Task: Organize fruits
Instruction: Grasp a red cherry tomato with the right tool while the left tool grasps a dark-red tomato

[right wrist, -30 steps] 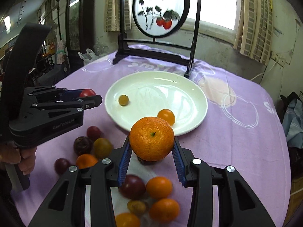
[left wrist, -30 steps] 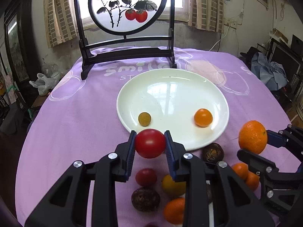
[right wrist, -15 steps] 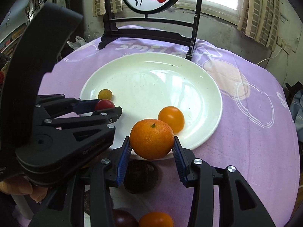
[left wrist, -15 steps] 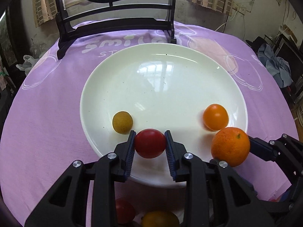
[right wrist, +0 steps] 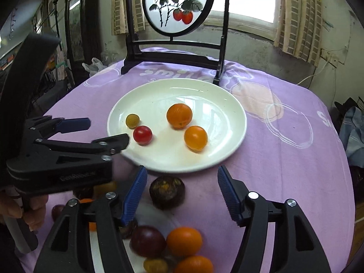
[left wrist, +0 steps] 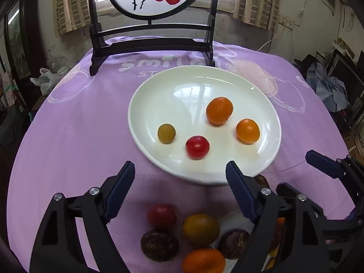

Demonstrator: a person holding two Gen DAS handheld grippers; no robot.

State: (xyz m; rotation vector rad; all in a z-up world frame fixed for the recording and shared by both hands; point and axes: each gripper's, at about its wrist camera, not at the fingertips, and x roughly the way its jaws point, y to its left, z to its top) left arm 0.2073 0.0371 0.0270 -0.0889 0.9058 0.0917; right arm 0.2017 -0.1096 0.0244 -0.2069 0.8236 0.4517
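- My left gripper (left wrist: 179, 188) and right gripper (right wrist: 182, 193) both gape, holding nothing.
- 4 fruits sit on the white plate (left wrist: 145, 104); the loose fruit pile (left wrist: 200, 227) waits below.
- Risk: round fruits could roll off if I bump the rim.

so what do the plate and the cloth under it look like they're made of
Plate: probably glazed ceramic, glossy white; it mirrors the window as a bright patch.
Cloth: woven fabric, matte lilac with white printed lettering and circles; it shows soft creases and drapes over the table edge.
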